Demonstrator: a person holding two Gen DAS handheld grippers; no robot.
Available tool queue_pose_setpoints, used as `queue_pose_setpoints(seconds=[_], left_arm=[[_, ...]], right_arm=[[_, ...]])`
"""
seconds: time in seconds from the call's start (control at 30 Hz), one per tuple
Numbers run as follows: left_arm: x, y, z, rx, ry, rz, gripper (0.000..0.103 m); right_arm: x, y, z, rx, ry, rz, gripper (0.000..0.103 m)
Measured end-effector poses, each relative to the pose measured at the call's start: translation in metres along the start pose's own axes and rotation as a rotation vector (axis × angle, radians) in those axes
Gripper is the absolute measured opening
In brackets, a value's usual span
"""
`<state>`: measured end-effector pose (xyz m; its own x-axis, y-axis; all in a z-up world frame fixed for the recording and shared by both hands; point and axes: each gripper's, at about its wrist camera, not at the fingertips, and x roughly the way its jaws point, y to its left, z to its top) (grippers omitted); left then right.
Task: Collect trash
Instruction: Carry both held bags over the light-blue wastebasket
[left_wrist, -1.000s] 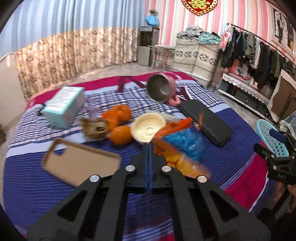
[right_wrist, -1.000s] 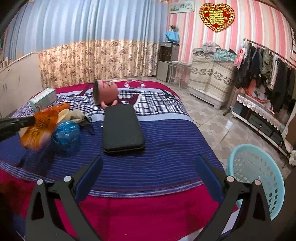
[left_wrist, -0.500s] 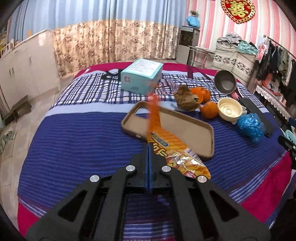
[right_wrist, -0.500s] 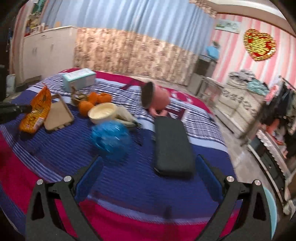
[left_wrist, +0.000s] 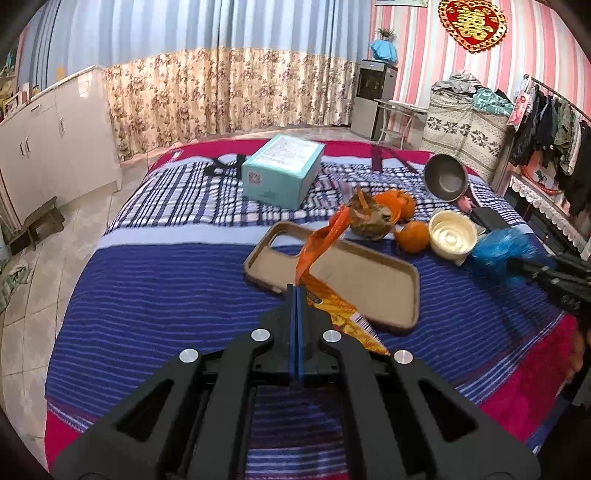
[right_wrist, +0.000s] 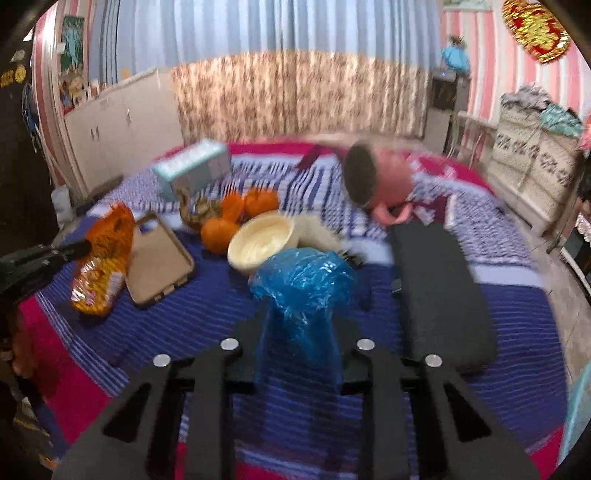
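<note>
Holding an orange snack wrapper (left_wrist: 334, 306), the left gripper (left_wrist: 296, 291) has its two jaws pressed fully together on the foil. The wrapper hangs just above the near edge of the one brown phone case (left_wrist: 343, 273), which lies open side up on the striped bedspread (left_wrist: 166, 288).

The right gripper (right_wrist: 299, 332) is closing its jaws, and one crumpled blue plastic bag (right_wrist: 301, 284) stands between them; its lower part already fills the gap between the fingers. This bag is to the right of the phone case, just in front of the single cream bowl (right_wrist: 260, 243).

Behind the phone case I count three oranges (right_wrist: 219, 230) lying together, with one brown crumpled piece of trash (left_wrist: 369, 219) touching them. One teal box (left_wrist: 282, 170) sits further back from the case on the checked part of the cover. One pink pot (right_wrist: 376, 181) lies on its side to the right behind the case, showing its dark metal inside. One long black case (right_wrist: 439, 291) lies on the far right of the phone case, beyond the bowl and the blue bag.
</note>
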<state>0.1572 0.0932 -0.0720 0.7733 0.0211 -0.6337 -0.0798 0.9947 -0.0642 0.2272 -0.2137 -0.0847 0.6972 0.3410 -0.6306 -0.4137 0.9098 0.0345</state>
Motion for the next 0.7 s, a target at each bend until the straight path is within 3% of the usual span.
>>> queue_pose_setpoints(seconds=[0.13, 0.33, 0.7], left_arm=[[-0.014, -0.014, 0.008, 0.033, -0.041, -0.015, 0.0], [-0.033, -0.043, 0.022, 0.052, -0.088, -0.078, 0.0], [-0.039, -0.143, 0.042, 0.17, -0.125, -0.189, 0.0]], right_arm=[[-0.054, -0.026, 0.0, 0.062, -0.099, -0.042, 0.024], [-0.117, -0.079, -0.021, 0.161, -0.142, -0.181, 0.024], [-0.171, -0.173, -0.073, 0.343, -0.192, -0.409, 0.024]])
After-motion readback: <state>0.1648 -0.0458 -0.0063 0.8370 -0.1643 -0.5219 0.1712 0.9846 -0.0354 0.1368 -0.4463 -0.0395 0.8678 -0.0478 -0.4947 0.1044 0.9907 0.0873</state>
